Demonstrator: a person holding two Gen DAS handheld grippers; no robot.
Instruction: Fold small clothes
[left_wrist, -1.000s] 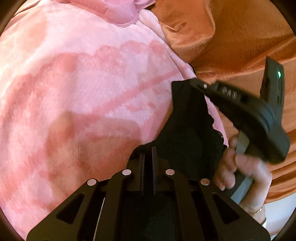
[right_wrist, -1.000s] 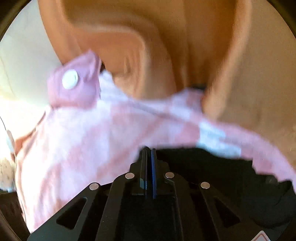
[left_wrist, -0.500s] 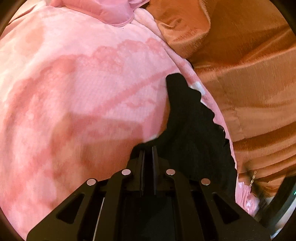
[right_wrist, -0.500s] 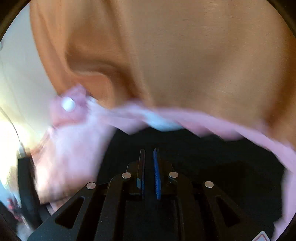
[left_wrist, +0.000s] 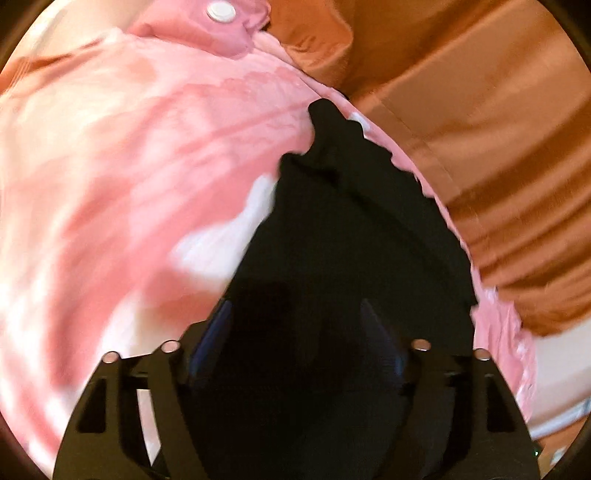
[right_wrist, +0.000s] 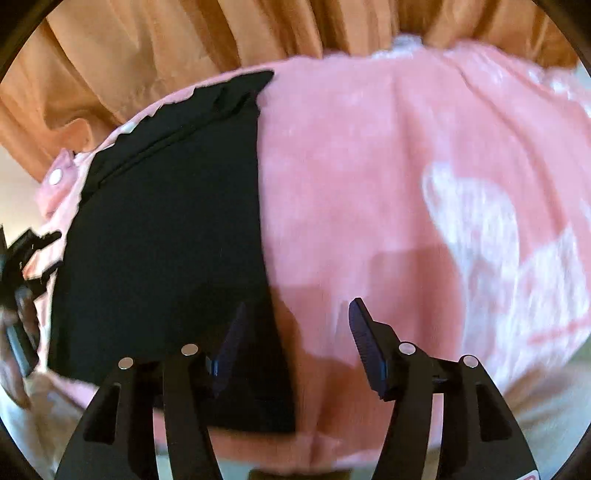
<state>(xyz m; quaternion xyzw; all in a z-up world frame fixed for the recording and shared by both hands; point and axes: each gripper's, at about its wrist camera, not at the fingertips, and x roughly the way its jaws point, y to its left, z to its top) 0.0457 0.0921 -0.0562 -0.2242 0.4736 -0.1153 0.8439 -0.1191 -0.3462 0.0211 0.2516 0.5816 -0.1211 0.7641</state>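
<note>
Only the right view shows the left hand-held gripper beside the black garment.

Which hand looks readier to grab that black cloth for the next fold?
Probably the left. The left gripper is open directly over the black garment. The right gripper, also open, points mostly at the pink blanket beside the garment's edge.

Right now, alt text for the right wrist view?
A black garment lies flat on a pink and white blanket, with the open right gripper low over its near right edge, holding nothing. Orange curtain hangs behind; the left gripper shows blurred at far left.
</note>
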